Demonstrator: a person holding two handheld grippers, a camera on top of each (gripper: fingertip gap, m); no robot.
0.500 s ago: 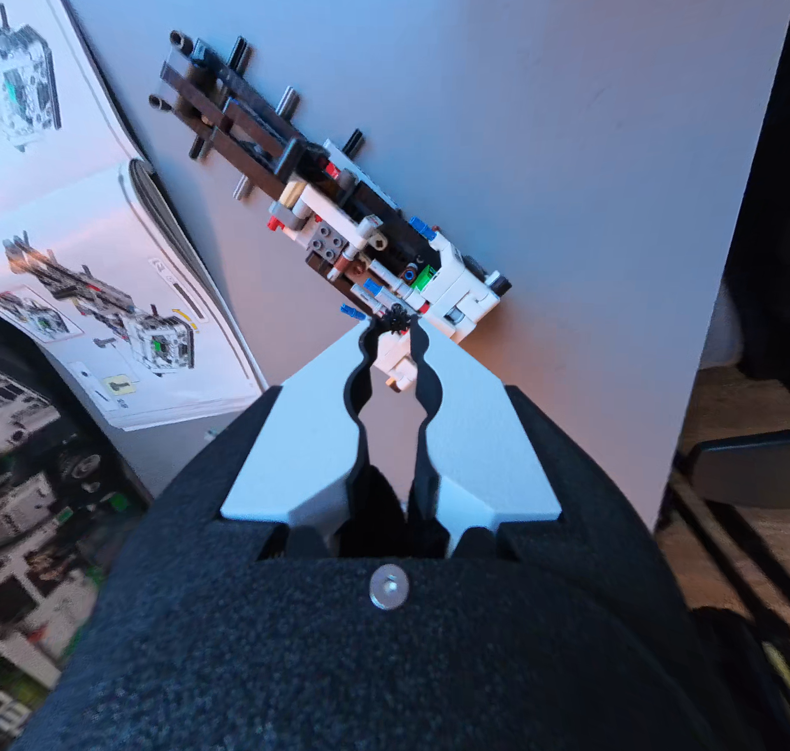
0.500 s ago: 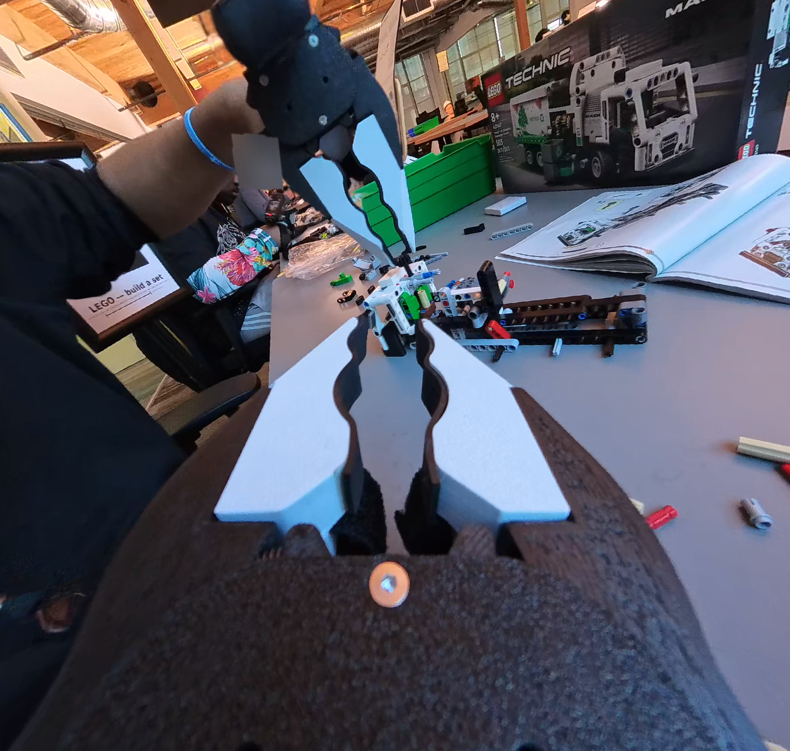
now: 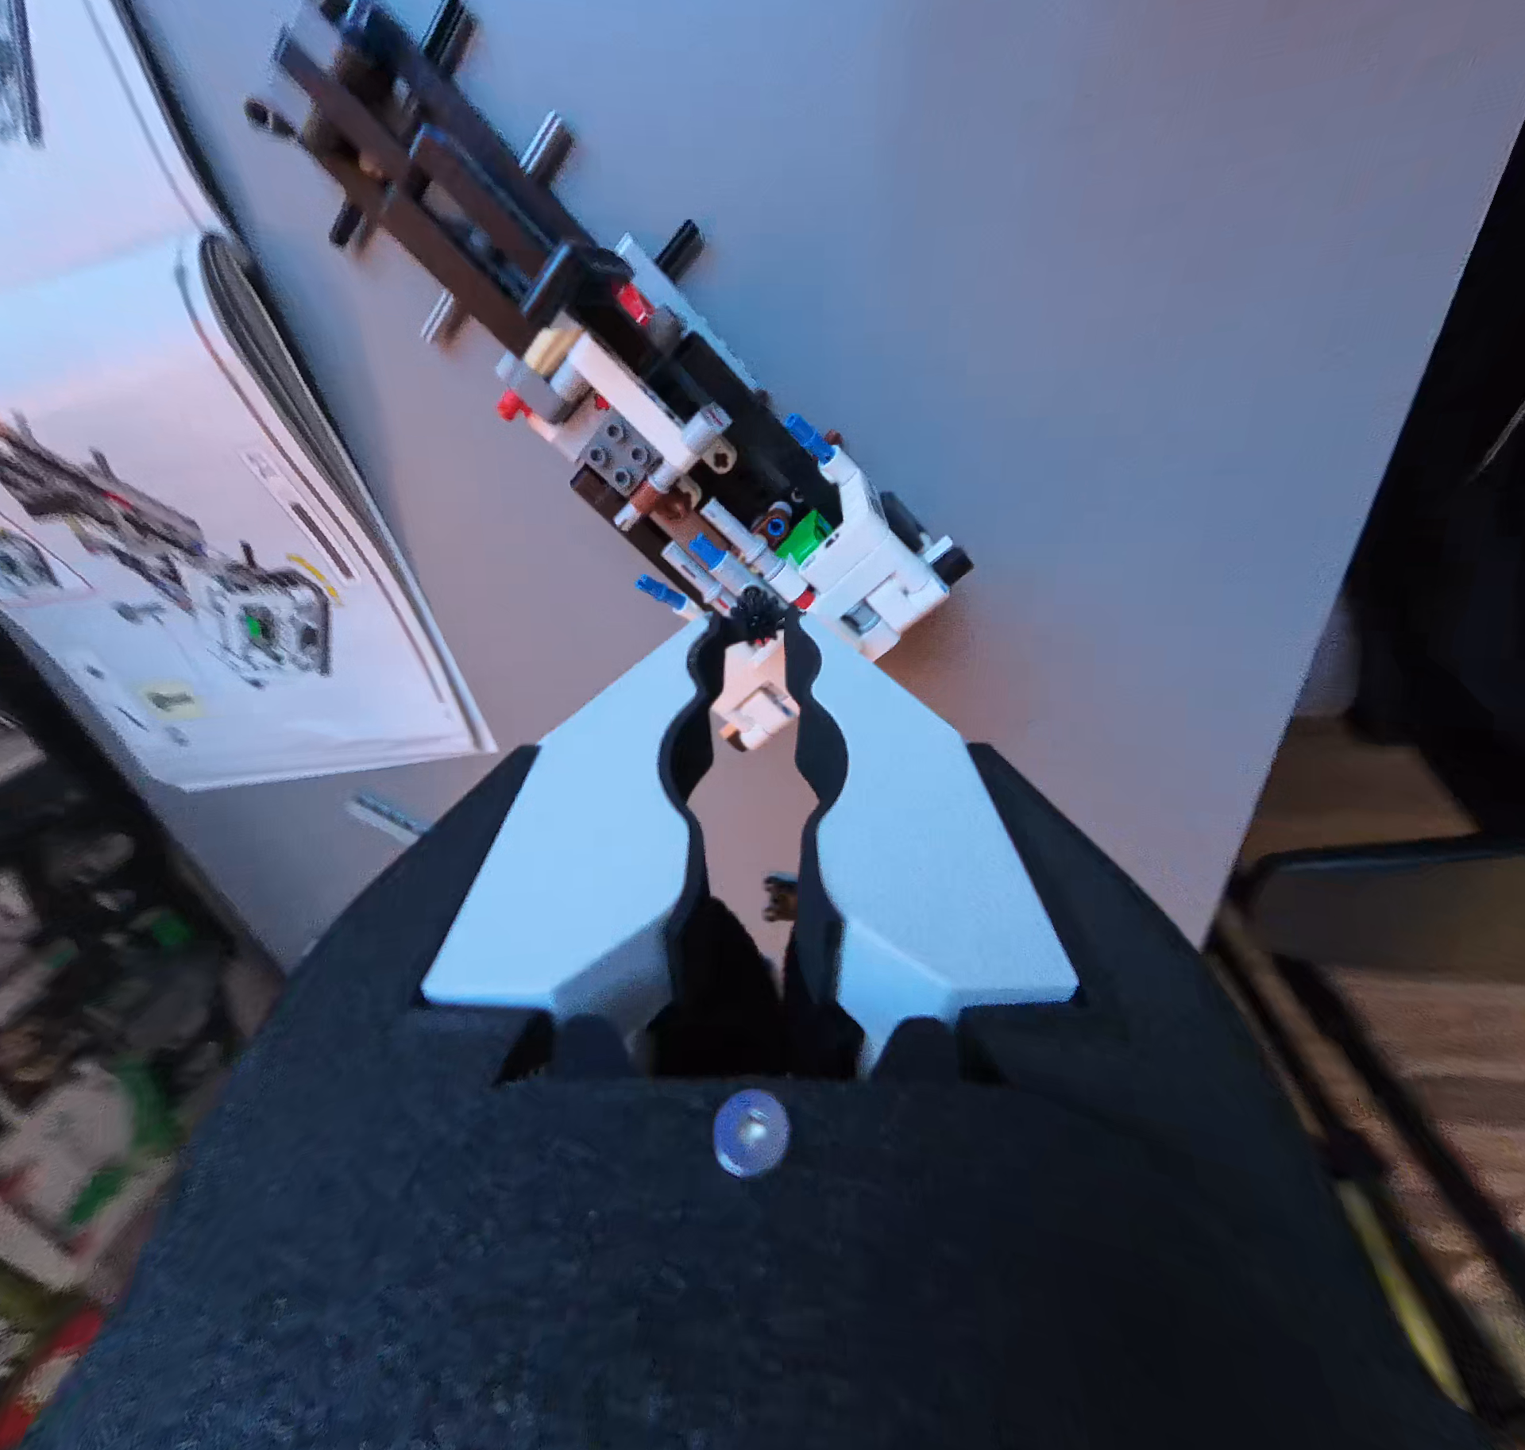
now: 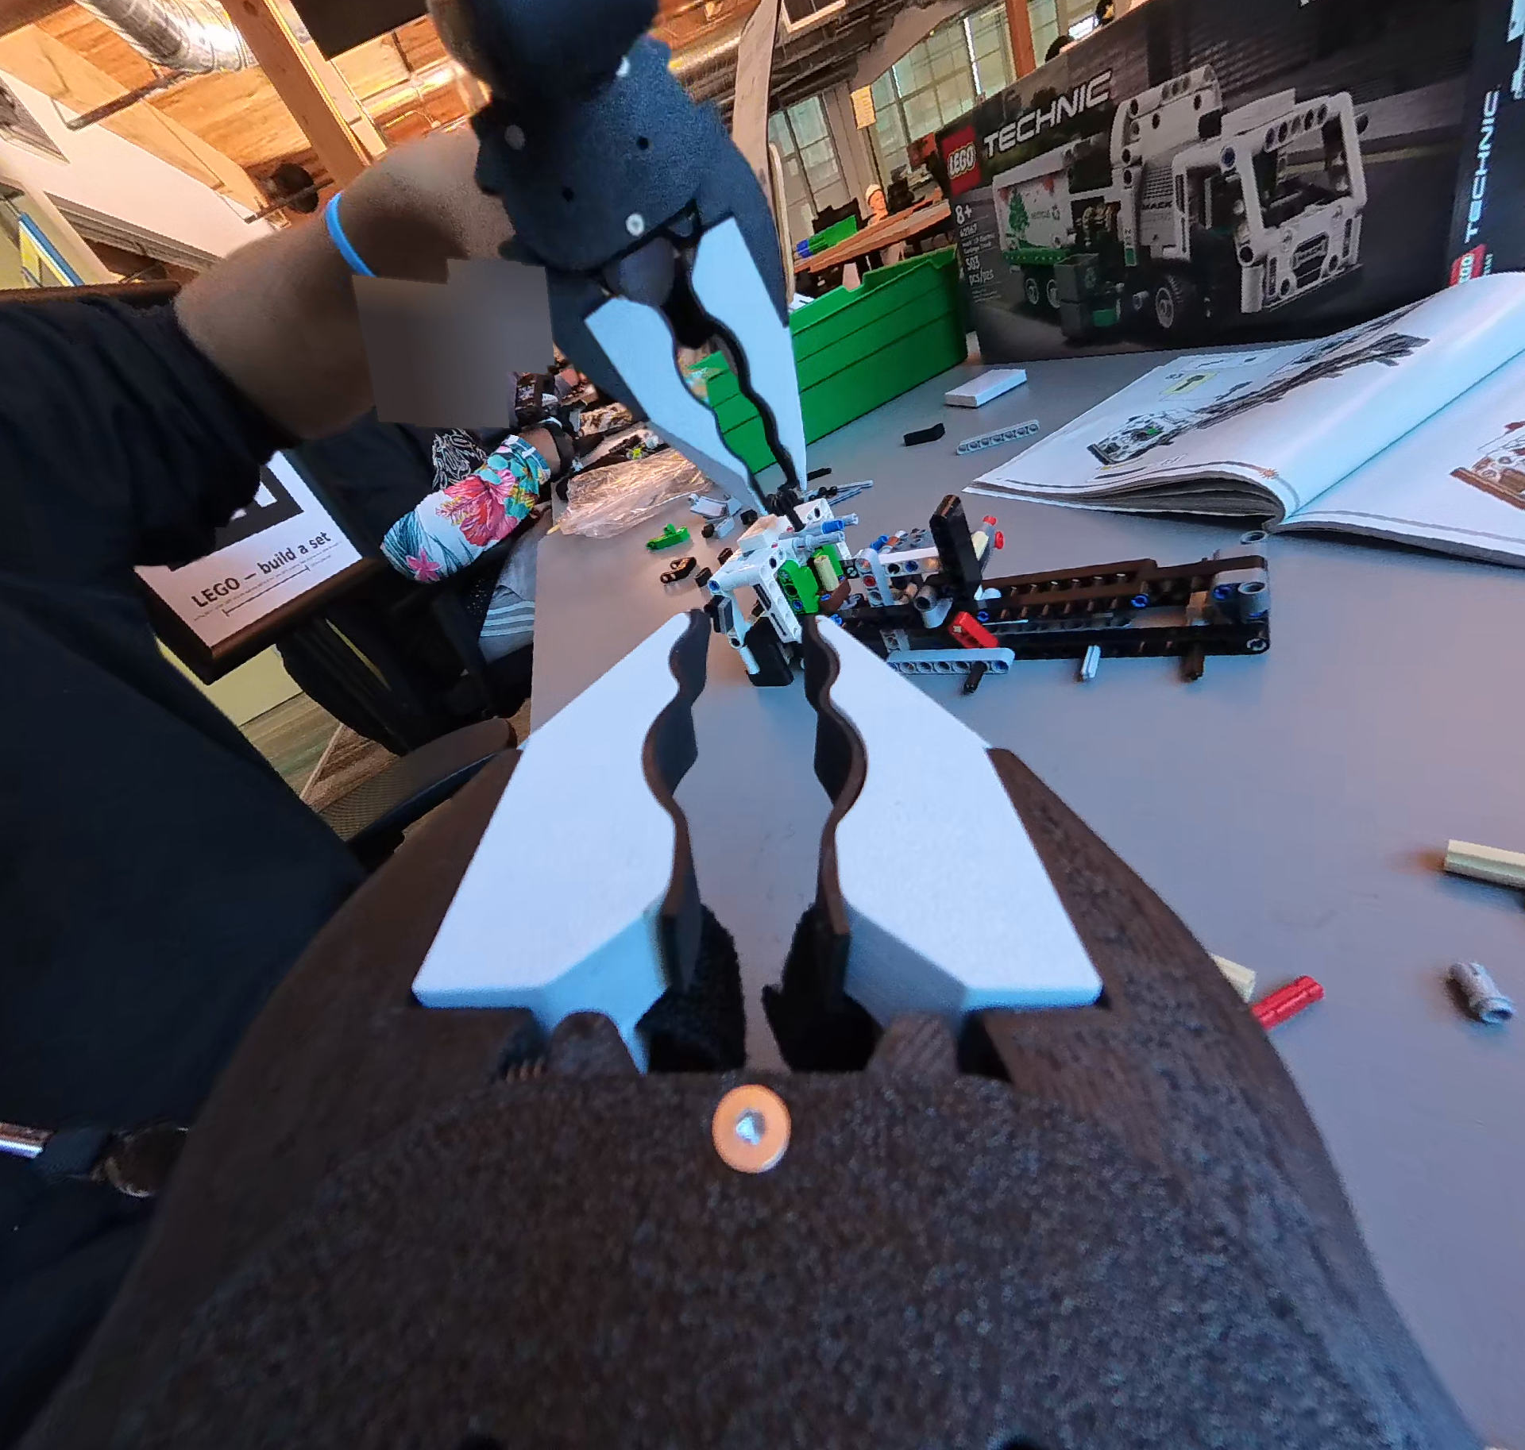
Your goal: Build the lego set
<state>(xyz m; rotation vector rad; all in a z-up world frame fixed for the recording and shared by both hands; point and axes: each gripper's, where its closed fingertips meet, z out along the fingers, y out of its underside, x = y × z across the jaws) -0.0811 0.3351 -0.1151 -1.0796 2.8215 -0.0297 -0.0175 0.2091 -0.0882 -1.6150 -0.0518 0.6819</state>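
Observation:
A partly built lego truck chassis, long and dark brown with a white and green front end, lies on the grey table. My left gripper is shut on a small black gear and holds it at the white front end. The right wrist view shows the left gripper coming down steeply from above, with the gear just over the chassis. My right gripper is open and empty, low over the table, with its tips short of the model's front end.
An open instruction booklet lies behind the model, with the set's box and green bins beyond. A red pin, a grey pin and a tan axle lie at right. A plastic bag lies far left.
My left gripper has come down slightly toward the model's front end with the black gear still in it. The right gripper and the model have hardly moved.

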